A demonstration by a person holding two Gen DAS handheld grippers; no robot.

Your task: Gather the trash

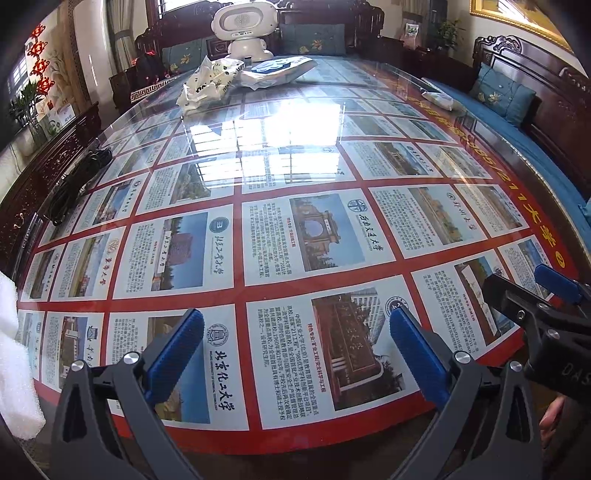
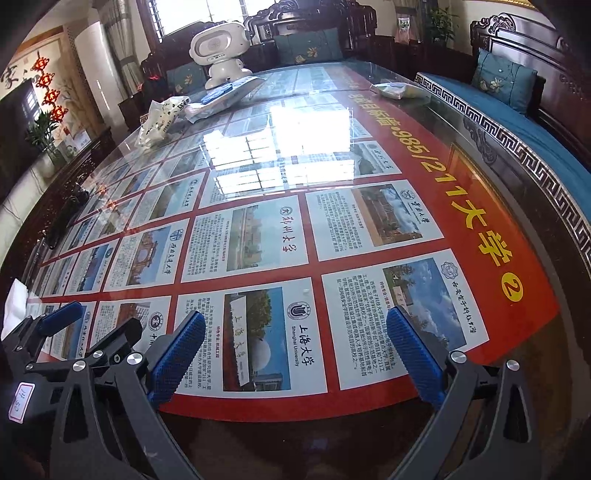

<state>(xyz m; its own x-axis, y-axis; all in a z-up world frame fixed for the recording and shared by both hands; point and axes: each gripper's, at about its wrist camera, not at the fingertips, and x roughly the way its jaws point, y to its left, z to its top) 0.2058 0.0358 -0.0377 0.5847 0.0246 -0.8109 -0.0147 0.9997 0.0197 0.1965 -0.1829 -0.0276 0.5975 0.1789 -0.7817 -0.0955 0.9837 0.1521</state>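
Observation:
My left gripper [image 1: 295, 347] stands open over the near end of a glass-topped table [image 1: 295, 229] covered by a red poster, with nothing between its blue pads. My right gripper [image 2: 295, 347] is also open and empty, just to the right; it shows in the left wrist view [image 1: 532, 295] at the right edge. Far across the table lie a crumpled white printed bag [image 1: 208, 83], a flat white-and-blue plastic package [image 1: 277, 72] and a small wrapper [image 2: 397, 89] near the right edge. A white foam piece [image 1: 14, 354] lies at the near left.
A white toy robot [image 1: 243, 27] stands at the table's far end. A black coiled cable [image 1: 74, 184] lies along the left edge. Dark carved benches with blue cushions [image 2: 502, 81] surround the table.

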